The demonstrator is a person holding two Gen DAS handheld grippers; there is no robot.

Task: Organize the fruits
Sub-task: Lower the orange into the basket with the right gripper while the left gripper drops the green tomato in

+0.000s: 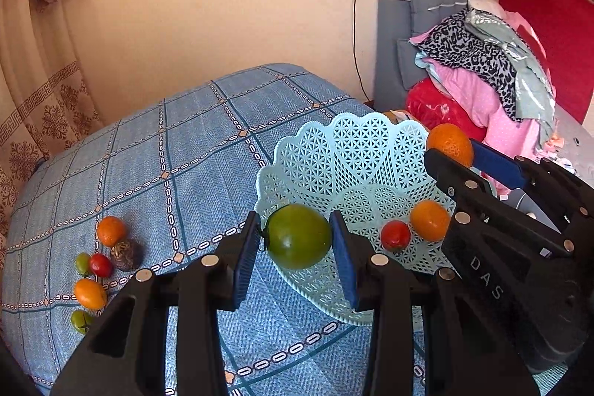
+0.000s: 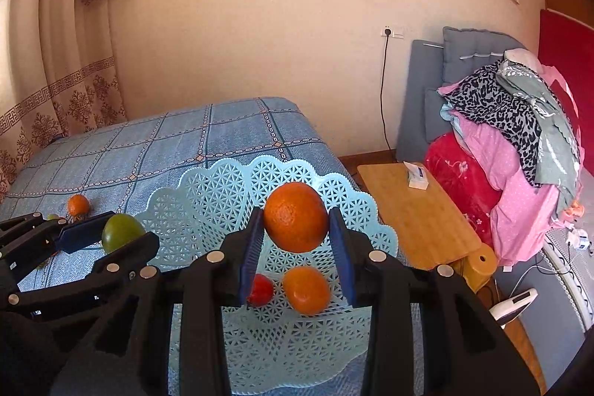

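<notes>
**Two fruits held over the basket**

The left tongs (image 1: 296, 249) squeeze a green fruit (image 1: 299, 236) at the near left rim of the lacy blue basket (image 1: 345, 151). The right tongs (image 2: 296, 247), marked "DAS", squeeze a big orange (image 2: 296, 216) above it. Inside lie a small orange (image 2: 306, 289) and a red tomato (image 2: 261, 289). More fruits (image 1: 102, 262) sit far left on the blue checked surface (image 1: 185, 143).
</notes>
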